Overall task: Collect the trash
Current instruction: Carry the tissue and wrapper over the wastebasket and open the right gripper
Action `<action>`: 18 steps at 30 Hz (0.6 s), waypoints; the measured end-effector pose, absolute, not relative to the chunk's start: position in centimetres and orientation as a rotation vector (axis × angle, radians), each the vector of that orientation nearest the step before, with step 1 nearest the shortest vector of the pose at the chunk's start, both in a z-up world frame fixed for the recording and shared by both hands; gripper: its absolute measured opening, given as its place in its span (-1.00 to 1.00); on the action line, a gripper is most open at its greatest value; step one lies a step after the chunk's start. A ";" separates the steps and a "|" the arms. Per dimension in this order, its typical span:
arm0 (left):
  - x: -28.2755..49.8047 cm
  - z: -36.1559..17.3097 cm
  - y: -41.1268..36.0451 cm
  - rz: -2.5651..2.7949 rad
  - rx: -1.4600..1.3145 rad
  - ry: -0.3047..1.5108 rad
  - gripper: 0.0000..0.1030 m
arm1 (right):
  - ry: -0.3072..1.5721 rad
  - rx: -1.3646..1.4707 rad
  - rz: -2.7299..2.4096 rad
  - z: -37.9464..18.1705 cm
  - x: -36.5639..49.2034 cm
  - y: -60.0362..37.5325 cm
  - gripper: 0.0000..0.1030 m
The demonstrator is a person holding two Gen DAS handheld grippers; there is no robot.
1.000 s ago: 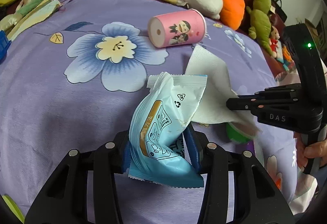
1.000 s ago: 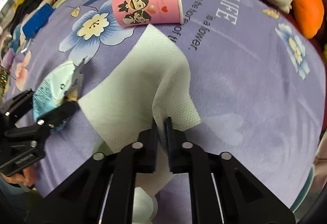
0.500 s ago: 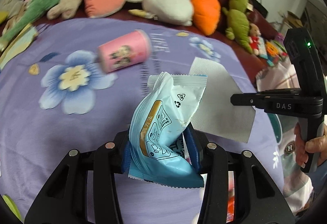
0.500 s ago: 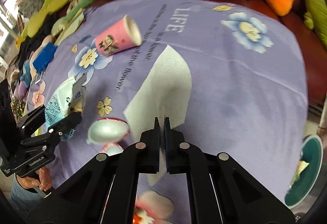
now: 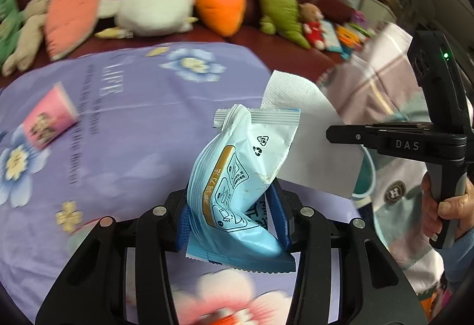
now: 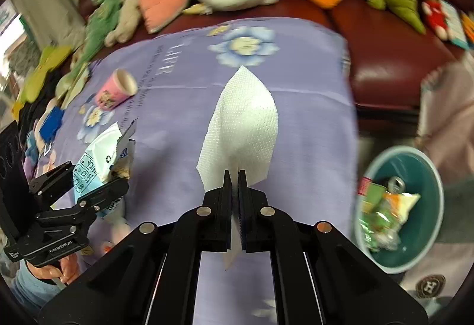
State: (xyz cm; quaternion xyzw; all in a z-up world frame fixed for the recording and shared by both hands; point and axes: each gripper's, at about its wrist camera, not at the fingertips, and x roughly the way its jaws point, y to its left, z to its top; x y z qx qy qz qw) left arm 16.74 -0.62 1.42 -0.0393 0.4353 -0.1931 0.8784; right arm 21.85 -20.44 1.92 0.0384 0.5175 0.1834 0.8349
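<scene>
1. Both hands are loaded. The left gripper (image 5: 234, 218) has its fingers clamped on a light-blue snack wrapper (image 5: 237, 176), which stands up crumpled between the pads. The right gripper (image 6: 234, 176) has its fingers pinched nearly together on the lower edge of a white paper napkin (image 6: 243, 123), which billows up in front of them.

2. The teal trash bin (image 6: 426, 248) sits on the floor off the right edge of the purple flowered blanket (image 6: 311, 123). It already holds some rubbish: a crumpled green and orange wrapper and what looks like a can top. So I'd say part of the collecting is done.

3. Neither carried piece is over the bin. The napkin hangs above the blanket, to the bin's left, and the wrapper is further left again.

4. Still lying out: a pink paper cup (image 6: 117, 89) on its side on the blanket, far from the bin. I'd judge that is the next thing to fetch after these two are dropped.

5. Hard to make out: the background is smeared, so the print on the blanket and the bin's contents are unclear. In the left wrist view the napkin hides most of the bin, showing only a sliver of rim. The reddish blur at that view's lower edge I cannot identify.
</scene>
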 end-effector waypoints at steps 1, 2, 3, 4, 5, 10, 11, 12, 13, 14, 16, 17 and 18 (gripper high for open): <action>17.0 1.4 -2.3 -0.424 -0.072 0.912 -0.11 | 1.094 0.091 0.372 1.8 21.7 -21.7 -0.92; 17.1 1.4 -3.3 -0.439 -0.067 0.915 -0.11 | 1.093 0.103 0.353 1.7 21.5 -23.2 -0.92; 17.3 1.3 -4.3 -0.454 -0.062 0.919 -0.11 | 1.092 0.112 0.338 1.7 21.3 -24.4 -0.92; 17.5 1.3 -5.8 -0.477 -0.057 0.925 -0.11 | 1.089 0.126 0.311 1.5 21.1 -26.4 -0.92; 17.5 1.2 -6.7 -0.492 -0.054 0.928 -0.11 | 1.089 0.133 0.297 1.4 21.0 -27.3 -0.92; 17.7 0.6 -12.6 -0.577 -0.027 0.948 -0.11 | 1.090 0.197 0.178 0.4 20.2 -34.8 -0.92; 17.7 0.4 -13.7 -0.593 -0.021 0.955 -0.11 | 1.091 0.209 0.155 0.2 20.0 -36.2 -0.92; 17.9 0.2 -15.0 -0.610 -0.011 0.964 -0.11 | 1.090 0.222 0.132 -0.1 19.8 -37.6 -0.92; 17.9 -0.1 -16.0 -0.621 -0.002 0.969 -0.11 | 1.090 0.232 0.117 -0.4 19.7 -38.6 -0.92; 18.0 -0.3 -17.1 -0.633 0.010 0.976 -0.11 | 1.091 0.244 0.099 -0.7 19.6 -39.7 -0.92; 18.2 -0.8 -18.8 -0.651 0.029 0.988 -0.11 | 1.096 0.273 0.065 -1.5 19.6 -41.9 -0.91; 18.3 -0.9 -19.5 -0.658 0.036 0.993 -0.11 | 1.099 0.287 0.050 -2.0 19.5 -42.9 -0.90; 18.4 -1.1 -20.2 -0.665 0.041 0.999 -0.11 | 1.104 0.301 0.039 -2.5 19.5 -43.7 -0.89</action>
